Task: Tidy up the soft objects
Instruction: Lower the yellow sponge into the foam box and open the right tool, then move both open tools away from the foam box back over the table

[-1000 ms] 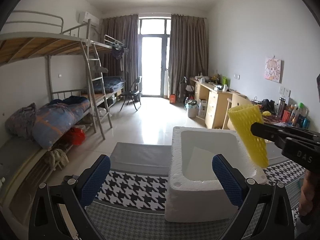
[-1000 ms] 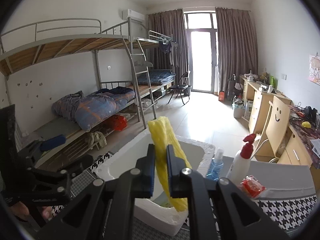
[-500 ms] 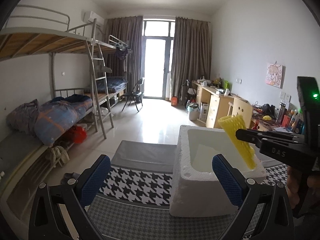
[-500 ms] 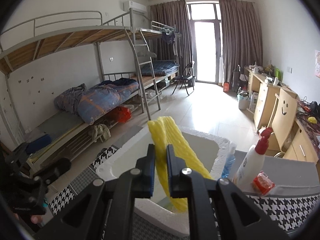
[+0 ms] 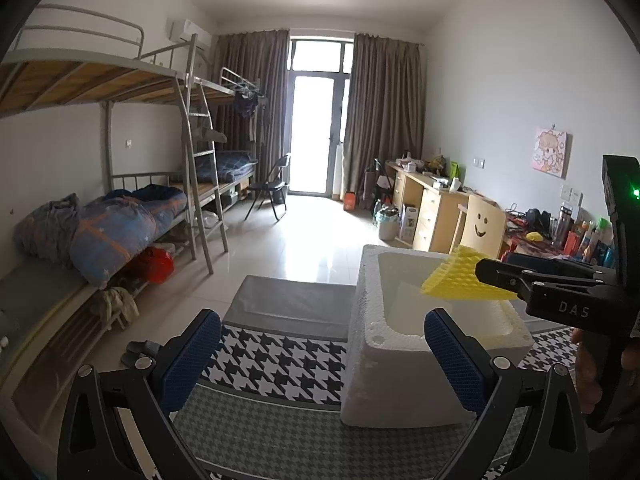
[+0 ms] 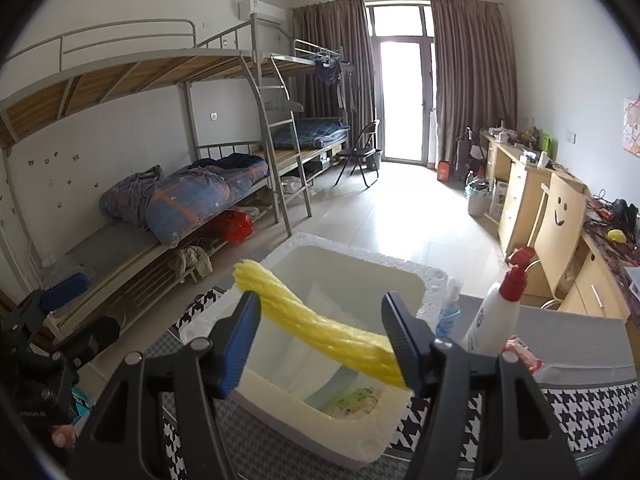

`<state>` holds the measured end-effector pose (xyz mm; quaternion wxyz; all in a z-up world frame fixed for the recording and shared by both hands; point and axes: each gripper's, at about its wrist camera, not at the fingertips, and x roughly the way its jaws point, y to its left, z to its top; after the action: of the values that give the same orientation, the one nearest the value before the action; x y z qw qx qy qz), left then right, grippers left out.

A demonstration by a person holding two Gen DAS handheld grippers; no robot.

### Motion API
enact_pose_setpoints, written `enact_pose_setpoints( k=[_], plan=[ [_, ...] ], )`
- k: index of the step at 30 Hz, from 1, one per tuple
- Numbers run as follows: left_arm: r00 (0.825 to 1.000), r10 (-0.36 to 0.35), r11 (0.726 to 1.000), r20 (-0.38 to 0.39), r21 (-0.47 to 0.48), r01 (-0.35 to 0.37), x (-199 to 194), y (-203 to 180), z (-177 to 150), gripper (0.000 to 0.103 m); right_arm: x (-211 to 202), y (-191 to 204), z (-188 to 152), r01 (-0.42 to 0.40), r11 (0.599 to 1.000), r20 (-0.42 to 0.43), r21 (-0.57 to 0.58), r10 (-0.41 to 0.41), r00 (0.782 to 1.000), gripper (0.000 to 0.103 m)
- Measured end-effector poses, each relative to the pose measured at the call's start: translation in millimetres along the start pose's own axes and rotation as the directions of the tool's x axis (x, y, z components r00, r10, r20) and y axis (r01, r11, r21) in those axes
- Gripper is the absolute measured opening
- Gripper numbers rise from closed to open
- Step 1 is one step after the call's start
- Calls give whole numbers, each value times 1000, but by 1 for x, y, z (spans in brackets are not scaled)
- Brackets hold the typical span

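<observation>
A yellow foam net sleeve (image 6: 320,328) lies slanted across my right gripper (image 6: 320,304), whose jaws are opening; the pads no longer press on it. It hangs over the white foam box (image 6: 352,252), which holds a white sheet and a pale green-patterned packet (image 6: 352,398). In the left wrist view the same sleeve (image 5: 460,280) juts from the right gripper (image 5: 482,270) above the box (image 5: 400,380). My left gripper (image 5: 322,320) stands open in front of the box, with nothing between its blue pads.
A houndstooth cloth (image 5: 272,356) covers the table under the box. Right of the box stand a white spray bottle with a red cap (image 6: 496,312), a small blue bottle (image 6: 448,312) and a red packet (image 6: 520,354). A bunk bed (image 5: 120,232) lines the left wall, desks (image 5: 424,200) the right.
The right gripper's jaws have spread apart and let go of the yellow sleeve, which has tipped from upright to lying slanted across them. The left gripper has stayed open in place.
</observation>
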<state>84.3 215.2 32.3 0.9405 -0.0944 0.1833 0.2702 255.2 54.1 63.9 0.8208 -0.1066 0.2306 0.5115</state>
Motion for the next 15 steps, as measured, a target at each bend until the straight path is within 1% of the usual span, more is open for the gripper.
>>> enact_pose_setpoints(
  k=[4, 9, 11, 12, 13, 15],
  plan=[
    [1000, -1, 1000, -2, -6, 1, -1, 1, -1, 102, 2, -1, 0, -4, 1000, -11, 4, 4, 1000, 68],
    [1000, -9, 1000, -2, 0, 9, -3, 0, 0, 102, -6, -5, -1, -5, 1000, 4, 15, 5, 1000, 68],
    [1000, -13, 1000, -8, 1, 13, -2, -2, 0, 102, -10, -7, -2, -8, 1000, 10, 22, 7, 1000, 75],
    [1000, -16, 1000, -11, 7, 16, -1, -3, 0, 102, -10, -7, -3, -8, 1000, 10, 23, 8, 1000, 81],
    [1000, -15, 1000, -16, 16, 15, 0, -5, 0, 102, -10, -6, -4, -8, 1000, 7, 20, 8, 1000, 83],
    [1000, -19, 1000, -15, 20, 19, -1, -7, -1, 102, -8, -4, -5, -2, 1000, -3, 13, 2, 1000, 83]
  ],
)
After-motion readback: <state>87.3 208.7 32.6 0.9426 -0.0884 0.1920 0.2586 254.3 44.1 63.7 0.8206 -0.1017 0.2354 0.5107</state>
